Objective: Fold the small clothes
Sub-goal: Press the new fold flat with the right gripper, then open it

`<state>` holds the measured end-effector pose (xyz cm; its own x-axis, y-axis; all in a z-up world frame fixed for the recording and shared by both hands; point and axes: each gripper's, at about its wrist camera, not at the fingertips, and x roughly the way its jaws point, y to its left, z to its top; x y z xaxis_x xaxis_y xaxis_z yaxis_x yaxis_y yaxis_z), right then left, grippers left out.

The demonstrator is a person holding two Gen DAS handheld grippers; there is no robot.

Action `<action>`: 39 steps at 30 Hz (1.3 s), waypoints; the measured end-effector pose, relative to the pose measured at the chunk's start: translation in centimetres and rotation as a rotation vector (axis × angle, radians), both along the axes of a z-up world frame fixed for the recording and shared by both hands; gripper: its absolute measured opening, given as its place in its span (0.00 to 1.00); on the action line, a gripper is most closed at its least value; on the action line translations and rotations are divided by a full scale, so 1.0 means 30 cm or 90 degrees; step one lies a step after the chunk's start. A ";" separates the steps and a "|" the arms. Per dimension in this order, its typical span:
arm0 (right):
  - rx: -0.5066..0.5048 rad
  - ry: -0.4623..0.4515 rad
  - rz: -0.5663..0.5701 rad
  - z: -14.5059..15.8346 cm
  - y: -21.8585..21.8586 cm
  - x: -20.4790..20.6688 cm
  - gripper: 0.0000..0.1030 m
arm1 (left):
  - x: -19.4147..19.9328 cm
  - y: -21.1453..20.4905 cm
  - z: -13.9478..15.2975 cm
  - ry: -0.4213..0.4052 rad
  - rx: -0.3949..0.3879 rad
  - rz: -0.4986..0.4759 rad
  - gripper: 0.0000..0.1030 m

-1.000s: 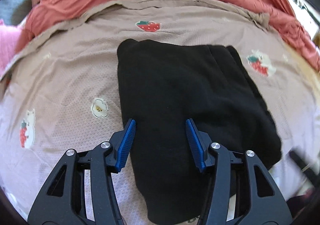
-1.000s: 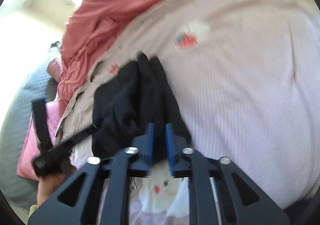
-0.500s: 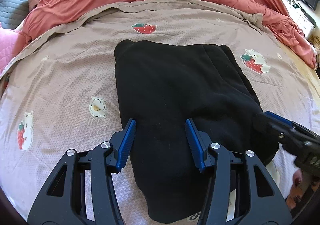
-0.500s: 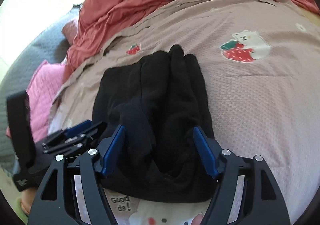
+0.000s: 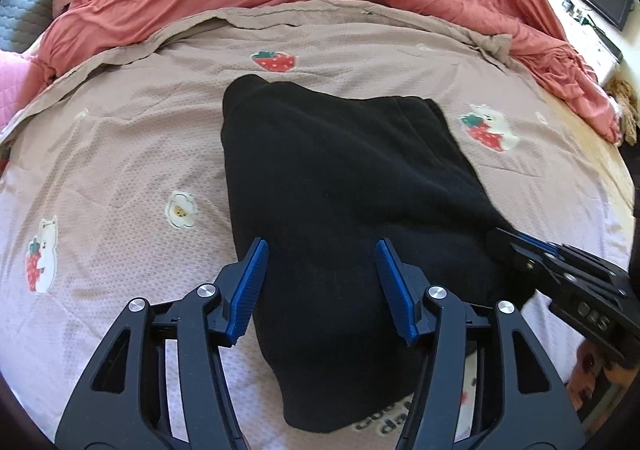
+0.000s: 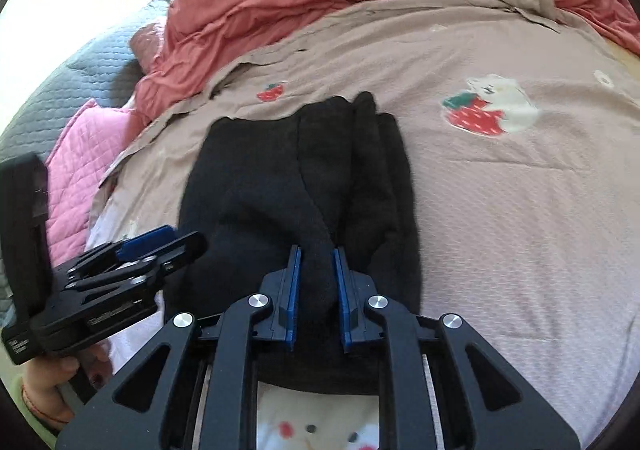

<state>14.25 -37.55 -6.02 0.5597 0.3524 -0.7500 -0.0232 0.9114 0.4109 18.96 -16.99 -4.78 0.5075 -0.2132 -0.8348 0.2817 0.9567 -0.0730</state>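
Since half a second ago the right gripper (image 6: 316,270) has just been closing and now pinches a ridge of the black garment (image 6: 304,186). The left gripper (image 5: 320,274) has spread slightly, hovering over its near edge. The garment's long axis runs away from both grippers across the bed (image 5: 120,138).

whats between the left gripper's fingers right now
Black garment fabric lies in the gap of the open left gripper, pads not pressing it, in the left wrist view.
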 end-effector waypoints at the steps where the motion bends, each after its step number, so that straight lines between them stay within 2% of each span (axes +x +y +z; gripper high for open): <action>1: 0.006 0.008 -0.004 -0.009 -0.008 0.002 0.14 | -0.005 -0.007 -0.001 -0.002 0.004 -0.003 0.49; 3: 0.019 0.021 -0.010 -0.035 -0.014 0.011 0.14 | -0.005 -0.017 -0.014 -0.004 0.013 -0.006 0.51; 7: 0.004 0.031 -0.012 -0.061 0.003 0.020 0.17 | 0.007 -0.020 -0.043 -0.001 0.025 -0.002 0.53; 9: 0.000 0.032 -0.017 -0.062 0.000 0.019 0.24 | 0.005 -0.021 -0.041 -0.006 0.029 -0.004 0.53; 14: -0.009 0.034 -0.024 -0.059 -0.004 0.016 0.30 | 0.001 -0.015 -0.040 -0.006 0.024 -0.001 0.53; 24: -0.024 0.050 -0.022 -0.056 -0.015 -0.014 0.33 | -0.011 -0.004 -0.036 -0.003 0.019 0.003 0.58; 28: -0.003 0.018 -0.029 -0.017 -0.034 -0.052 0.37 | -0.021 0.012 -0.017 0.000 0.008 0.007 0.59; 34: -0.024 -0.023 -0.070 0.039 -0.075 -0.100 0.38 | -0.035 0.024 0.006 -0.001 0.013 0.010 0.64; 37: -0.029 -0.047 -0.082 0.062 -0.082 -0.113 0.54 | -0.045 0.027 0.013 -0.002 0.018 0.010 0.67; 39: -0.049 -0.076 -0.095 0.091 -0.082 -0.132 0.73 | -0.051 0.033 0.019 -0.002 0.019 0.012 0.68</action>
